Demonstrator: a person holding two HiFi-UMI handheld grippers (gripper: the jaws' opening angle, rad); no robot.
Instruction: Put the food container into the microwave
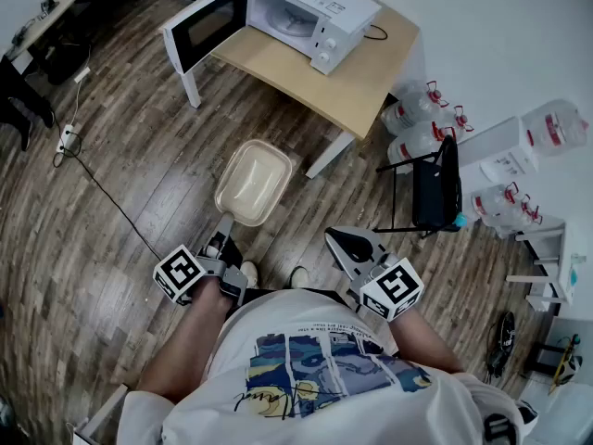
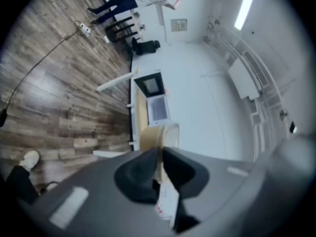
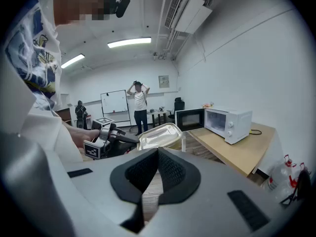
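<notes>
The wooden floor [image 1: 120,202] lies open between the person and the table [image 1: 371,91], with nothing in the walking line. The water bottles [image 1: 417,109] and a black stand [image 1: 435,188] crowd only the table's right end. The microwave [image 1: 306,12] sits at the tabletop's far left end. Its door [image 1: 208,24] swings out past the left edge, and the cavity faces the approach.

The food container [image 1: 252,182] hangs in the air over the floor, short of the tabletop's near edge. It is a shallow, pale tray with a rolled rim. It looks thin-walled and light and probably flexes, so carried from one end it may sag or tip. The rim is the sensible place to hold it, keeping it level.

The left gripper [image 1: 225,225] has its jaws pinched onto the container's near rim. The right gripper [image 3: 158,154] holds nothing, its pad tips closed together. Clearing the open door's edge looks like the tight spot.
</notes>
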